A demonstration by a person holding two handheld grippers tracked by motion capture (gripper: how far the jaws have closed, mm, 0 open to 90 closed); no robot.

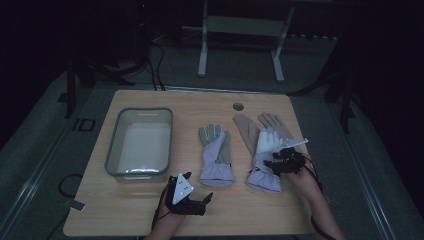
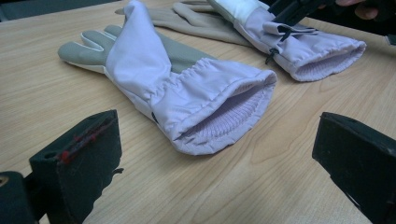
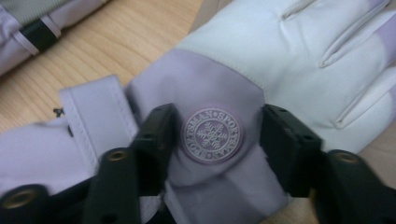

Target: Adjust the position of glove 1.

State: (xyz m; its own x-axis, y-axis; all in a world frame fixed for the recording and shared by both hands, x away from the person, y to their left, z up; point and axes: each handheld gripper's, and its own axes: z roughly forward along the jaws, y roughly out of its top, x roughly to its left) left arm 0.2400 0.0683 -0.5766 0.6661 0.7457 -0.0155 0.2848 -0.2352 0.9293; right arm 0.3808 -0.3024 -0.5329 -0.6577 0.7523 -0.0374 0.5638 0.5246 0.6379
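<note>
Grey tub [image 1: 112,150] beside lilac gloves [image 1: 217,157]

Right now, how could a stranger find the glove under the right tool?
On the wooden table, two lilac gloves lie right of the grey tub. It is the right glove, farther from the tub. It alone shows a round snowflake badge.

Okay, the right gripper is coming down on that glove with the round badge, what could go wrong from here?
1. The right gripper has its jaws either side of the round badge on the right glove; closing there may pinch only the top layer, so the fabric could slip.
2. Its strap lies loose beside one jaw and could snag.
</note>
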